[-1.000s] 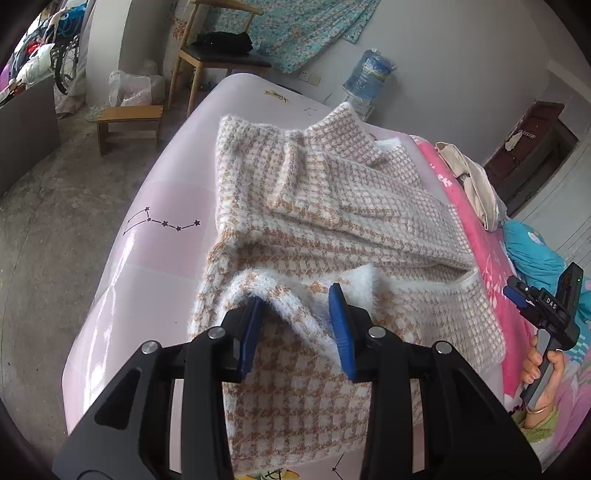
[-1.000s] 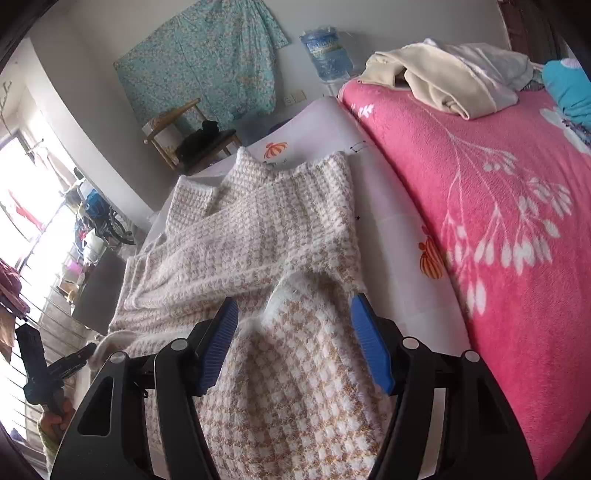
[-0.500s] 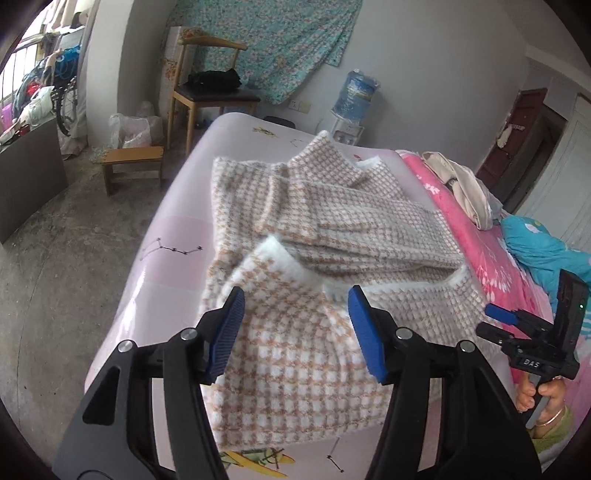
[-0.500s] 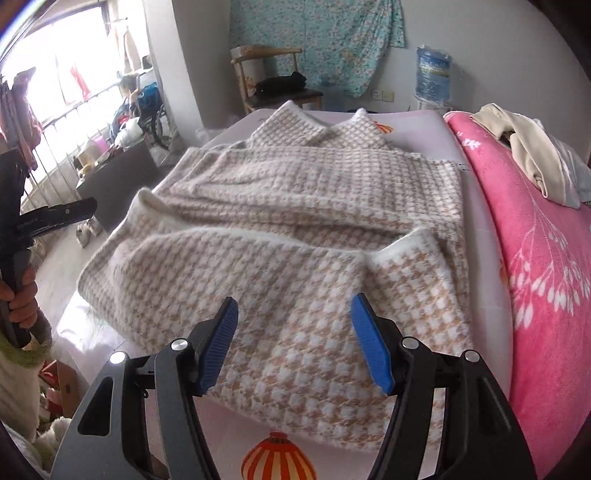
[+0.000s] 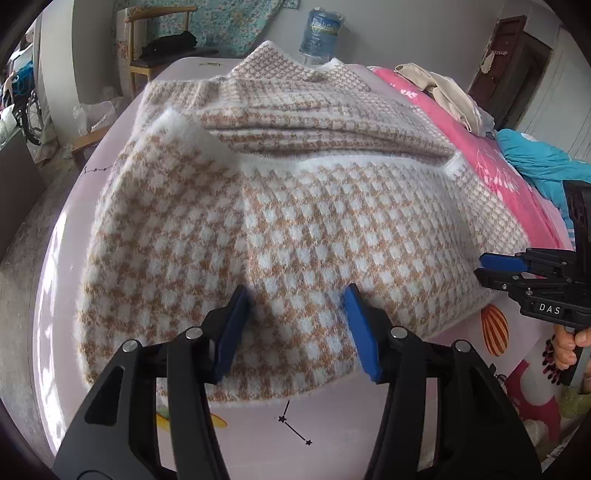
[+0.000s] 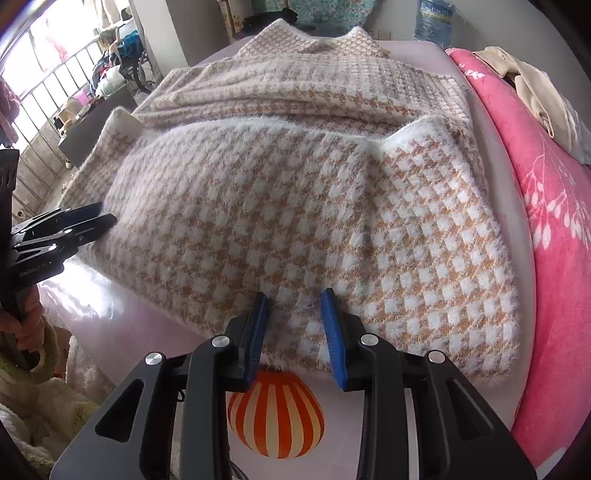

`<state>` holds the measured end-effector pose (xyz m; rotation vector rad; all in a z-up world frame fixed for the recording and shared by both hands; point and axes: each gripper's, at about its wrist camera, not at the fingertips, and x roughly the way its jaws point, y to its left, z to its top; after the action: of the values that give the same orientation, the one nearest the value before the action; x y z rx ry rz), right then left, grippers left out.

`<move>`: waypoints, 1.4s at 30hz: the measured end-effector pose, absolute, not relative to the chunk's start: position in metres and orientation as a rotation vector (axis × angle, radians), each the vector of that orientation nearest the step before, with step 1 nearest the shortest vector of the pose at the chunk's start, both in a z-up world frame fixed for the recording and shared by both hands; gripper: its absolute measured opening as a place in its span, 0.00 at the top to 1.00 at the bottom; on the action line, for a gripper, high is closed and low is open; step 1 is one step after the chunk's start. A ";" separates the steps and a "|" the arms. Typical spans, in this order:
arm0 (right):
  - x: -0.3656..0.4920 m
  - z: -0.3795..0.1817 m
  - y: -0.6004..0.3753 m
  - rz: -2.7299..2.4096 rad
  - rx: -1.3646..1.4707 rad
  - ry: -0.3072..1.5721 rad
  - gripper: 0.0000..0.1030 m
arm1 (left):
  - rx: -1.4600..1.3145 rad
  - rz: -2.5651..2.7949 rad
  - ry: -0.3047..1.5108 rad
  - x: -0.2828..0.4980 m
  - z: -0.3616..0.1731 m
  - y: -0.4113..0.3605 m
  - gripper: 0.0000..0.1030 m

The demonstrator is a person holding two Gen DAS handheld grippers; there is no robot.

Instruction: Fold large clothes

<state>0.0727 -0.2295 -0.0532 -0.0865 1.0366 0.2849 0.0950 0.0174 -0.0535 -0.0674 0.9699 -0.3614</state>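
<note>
Sweater (image 5: 295, 229) lies on the bed (image 5: 332, 421), hem half doubled over the sleeves. I keep left claw (image 5: 295, 325) wide, right claw (image 6: 295, 328) narrower, both empty at the fold edge, probably for the next fold.

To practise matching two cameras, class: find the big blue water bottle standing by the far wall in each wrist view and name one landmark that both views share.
Left wrist view: the water bottle stands at top centre, just beyond the sweater's collar.
Right wrist view: the water bottle sits at the top edge, right of centre, partly cut off.
Shared landmark: the beige garment heaped on the pink blanket.
</note>
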 end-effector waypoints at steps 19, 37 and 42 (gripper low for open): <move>0.025 -0.050 -0.320 0.105 0.257 1.060 0.38 | -0.543 -0.353 1.002 0.051 -0.074 0.099 0.42; 0.054 -0.070 -0.345 0.014 0.590 0.826 0.75 | -0.528 -0.159 0.908 0.072 -0.070 0.092 0.76; 0.044 -0.044 -0.326 -0.025 0.414 0.801 0.91 | -0.322 -0.154 0.806 0.056 -0.030 0.076 0.92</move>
<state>0.0436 -0.3260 -0.0438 0.4144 0.8010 -0.0246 0.0559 0.0762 -0.0296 -0.3220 0.8061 -0.1538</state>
